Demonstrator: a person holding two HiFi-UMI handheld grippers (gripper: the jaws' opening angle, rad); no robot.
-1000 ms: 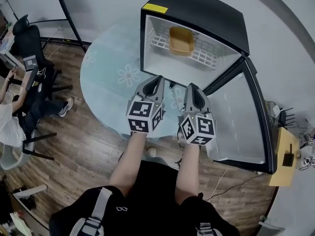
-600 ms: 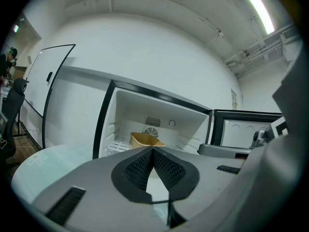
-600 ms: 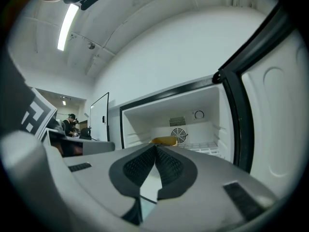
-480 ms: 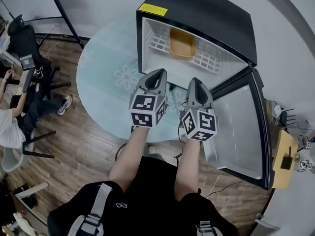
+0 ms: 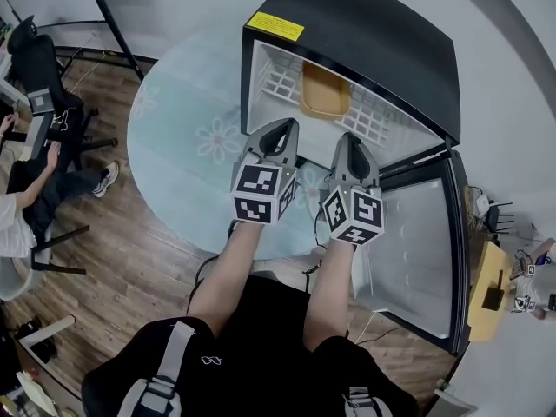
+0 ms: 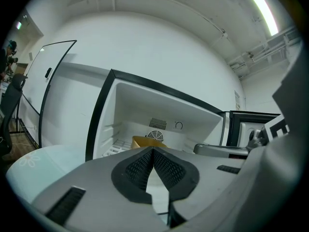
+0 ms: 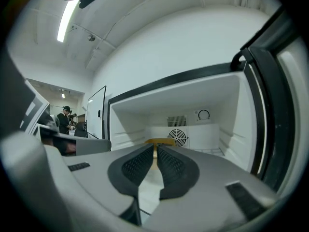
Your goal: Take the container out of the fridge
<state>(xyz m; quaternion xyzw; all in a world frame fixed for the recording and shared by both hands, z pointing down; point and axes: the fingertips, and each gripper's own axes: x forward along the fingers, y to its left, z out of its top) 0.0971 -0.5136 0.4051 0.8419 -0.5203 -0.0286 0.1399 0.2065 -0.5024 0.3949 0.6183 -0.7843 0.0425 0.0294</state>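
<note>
A yellow container [image 5: 326, 94] sits on the white wire shelf inside the open black mini fridge [image 5: 365, 33]. In the left gripper view only the container's [image 6: 143, 140] rim shows above the jaws; in the right gripper view the container [image 7: 163, 141] lies straight ahead, below the round fan grille. My left gripper [image 5: 282, 129] and right gripper [image 5: 352, 140] hover side by side just in front of the fridge opening, both pointing inward. Each is shut with nothing between its pads, and neither touches the container.
The fridge stands on a round glass table [image 5: 178, 137] with flower prints. Its door [image 5: 421, 237] hangs open at the right, close to my right gripper. A seated person [image 5: 17, 211] and an office chair [image 5: 39, 68] are at far left, on the wooden floor.
Both grippers have moved a little forward, closer to the fridge opening. Their jaws have stayed shut and the container has not moved.
</note>
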